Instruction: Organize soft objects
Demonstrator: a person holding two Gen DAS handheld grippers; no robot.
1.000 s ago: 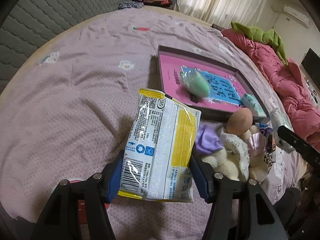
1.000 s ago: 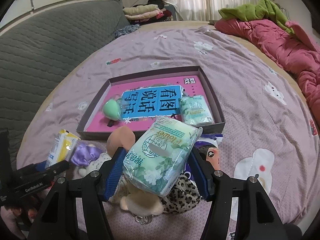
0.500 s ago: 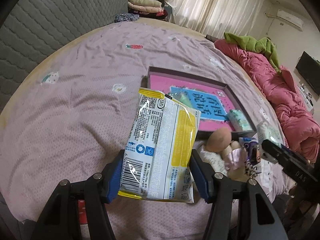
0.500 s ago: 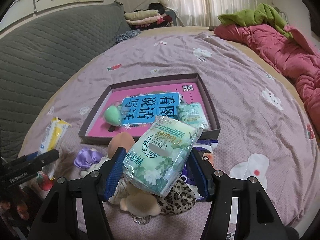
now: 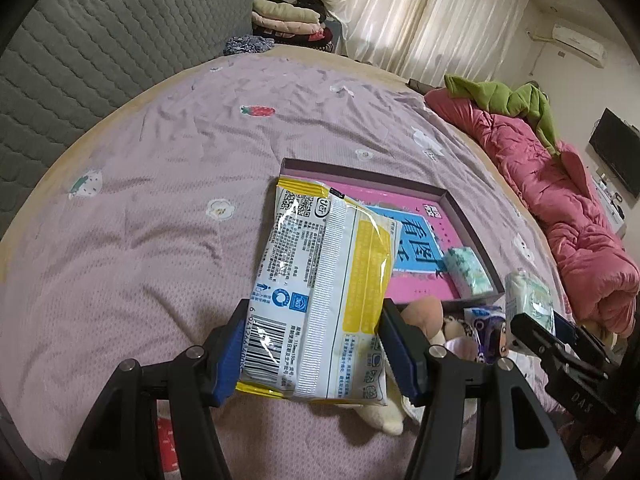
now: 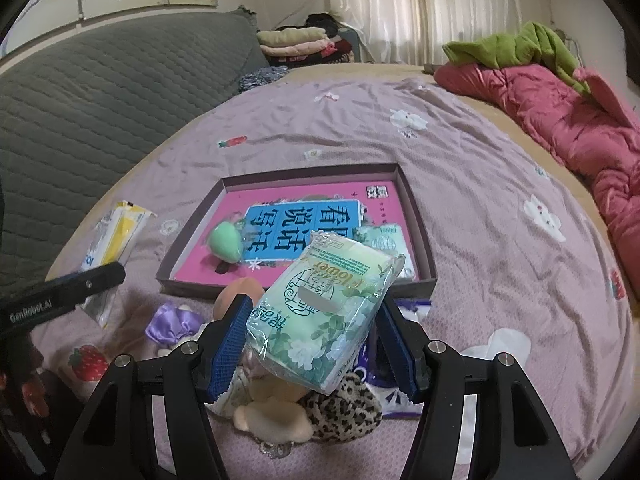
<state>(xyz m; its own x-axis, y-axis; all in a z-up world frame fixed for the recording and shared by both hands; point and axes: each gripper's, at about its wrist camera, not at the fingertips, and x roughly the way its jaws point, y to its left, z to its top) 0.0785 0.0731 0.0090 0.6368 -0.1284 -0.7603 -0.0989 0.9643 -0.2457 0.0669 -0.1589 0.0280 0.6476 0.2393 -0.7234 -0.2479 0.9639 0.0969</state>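
Observation:
My left gripper [image 5: 314, 350] is shut on a white-and-yellow wipes packet [image 5: 320, 288], held up above the bed, left of the box. My right gripper [image 6: 314, 346] is shut on a green tissue pack [image 6: 324, 308], held above a pile of soft toys [image 6: 276, 400] in front of the box. The shallow box [image 6: 420, 224] has a pink and blue lining and holds a green sponge [image 6: 225, 242] and another green tissue pack [image 6: 384, 236]. In the left wrist view the box [image 5: 468, 224] lies right of the packet, with the right gripper [image 5: 560, 344] at the right edge.
The purple bedspread [image 6: 480, 184] covers a round bed. A pink quilt [image 6: 560, 120] with a green garment lies along the right side. A grey quilted headboard [image 6: 100, 92] stands at the left. Folded clothes [image 6: 296, 40] are stacked at the back.
Both grippers have lifted and pulled back from the bed with their packs still held. The box and toy pile look smaller and farther in both views.

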